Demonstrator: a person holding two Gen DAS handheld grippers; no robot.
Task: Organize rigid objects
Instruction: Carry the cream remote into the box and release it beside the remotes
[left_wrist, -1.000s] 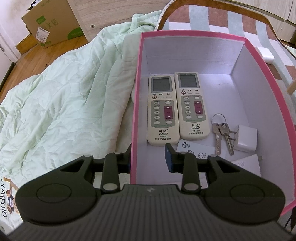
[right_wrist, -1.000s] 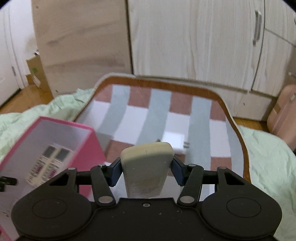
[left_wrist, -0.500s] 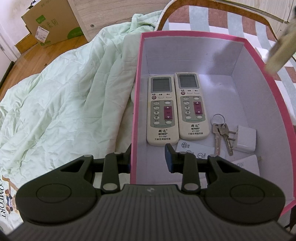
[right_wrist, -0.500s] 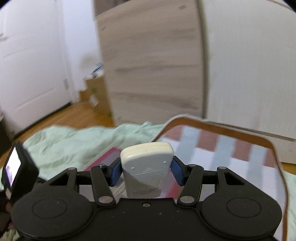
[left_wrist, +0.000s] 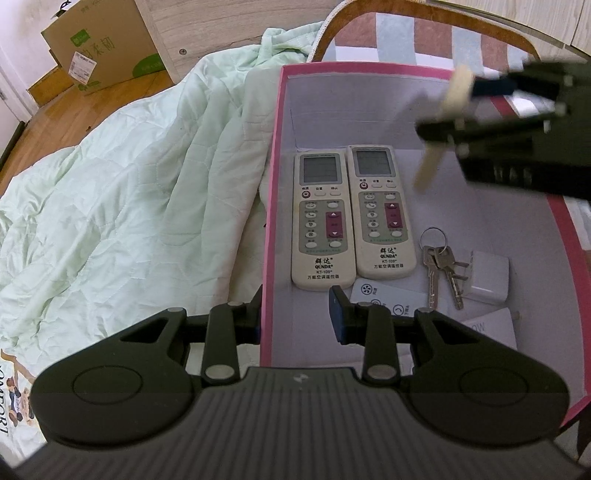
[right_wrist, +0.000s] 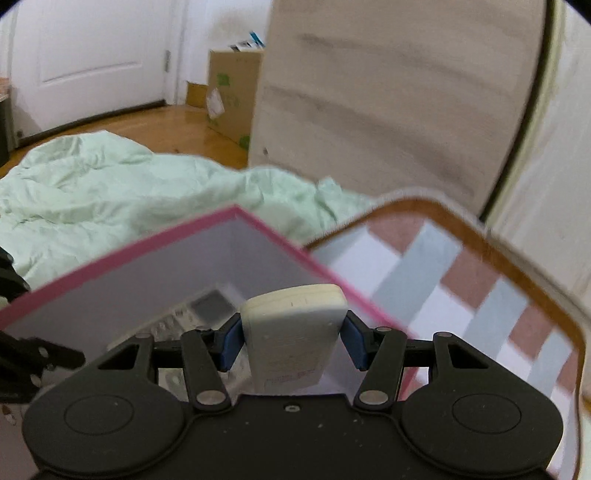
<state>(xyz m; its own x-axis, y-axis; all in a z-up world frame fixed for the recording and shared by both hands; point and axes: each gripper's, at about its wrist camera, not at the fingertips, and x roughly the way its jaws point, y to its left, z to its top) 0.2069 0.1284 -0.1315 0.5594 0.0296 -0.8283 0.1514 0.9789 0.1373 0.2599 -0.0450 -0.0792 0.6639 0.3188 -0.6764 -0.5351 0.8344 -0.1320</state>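
Observation:
A pink box (left_wrist: 272, 206) with a white inside lies on the bed. In it lie two cream remotes (left_wrist: 320, 221) side by side, a bunch of keys (left_wrist: 439, 264), a white charger (left_wrist: 487, 277) and a flat white remote (left_wrist: 386, 297). My left gripper (left_wrist: 297, 308) straddles the box's left wall, one finger on each side of it. My right gripper (right_wrist: 291, 338) is shut on a cream remote (right_wrist: 293, 332) and hangs over the box's far right part; it also shows in the left wrist view (left_wrist: 524, 122).
A pale green quilt (left_wrist: 129, 192) covers the bed left of the box. A checked mat (right_wrist: 461, 280) with a brown rim lies behind the box. A cardboard carton (left_wrist: 99, 48) and a wooden cabinet (right_wrist: 388, 103) stand beyond the bed.
My right gripper has swung left with the cream remote and come over the box, entering the left wrist view. My left gripper has stayed on the box wall.

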